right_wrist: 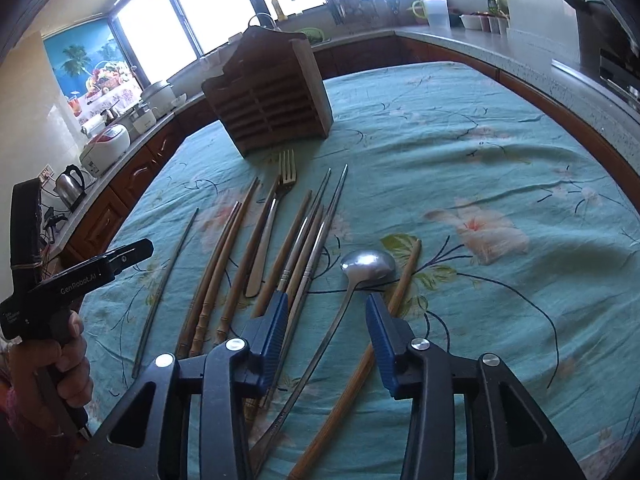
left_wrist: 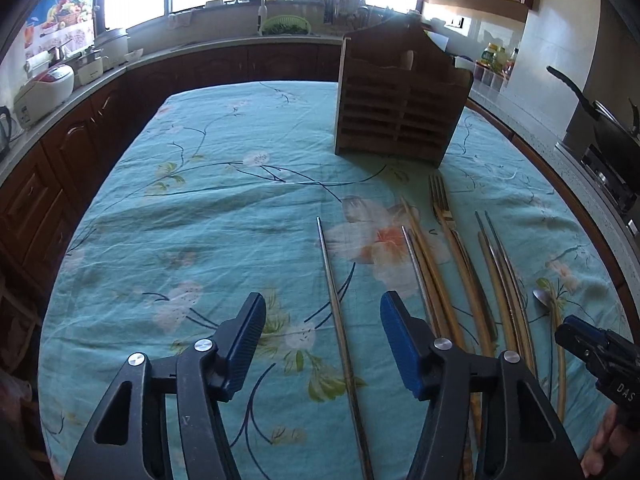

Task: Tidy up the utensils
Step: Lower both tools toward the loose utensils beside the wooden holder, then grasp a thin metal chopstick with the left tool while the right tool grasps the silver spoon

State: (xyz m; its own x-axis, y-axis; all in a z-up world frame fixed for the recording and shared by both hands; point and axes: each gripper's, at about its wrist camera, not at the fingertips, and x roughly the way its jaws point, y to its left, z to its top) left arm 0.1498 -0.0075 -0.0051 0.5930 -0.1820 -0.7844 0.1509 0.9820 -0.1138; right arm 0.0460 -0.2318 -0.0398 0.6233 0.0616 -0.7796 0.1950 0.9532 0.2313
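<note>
A wooden utensil holder (left_wrist: pixel 400 104) stands at the far side of the table; it also shows in the right wrist view (right_wrist: pixel 272 100). Several utensils lie in a row on the cloth: a single metal chopstick (left_wrist: pixel 340 320), wooden chopsticks (right_wrist: pixel 216 276), a gold fork (right_wrist: pixel 276 208), metal chopsticks (right_wrist: pixel 316 240), a steel spoon (right_wrist: pixel 366 266) and one wooden chopstick (right_wrist: pixel 384 328). My left gripper (left_wrist: pixel 322 316) is open and empty, its jaws either side of the single metal chopstick. My right gripper (right_wrist: pixel 326 312) is open and empty above the spoon's handle.
The table carries a teal floral cloth (left_wrist: pixel 224 208). Kitchen counters with a rice cooker (left_wrist: pixel 44 88), a kettle (right_wrist: pixel 70 184) and a pan (left_wrist: pixel 600 116) ring the table. The other gripper shows at the frame edge in each view.
</note>
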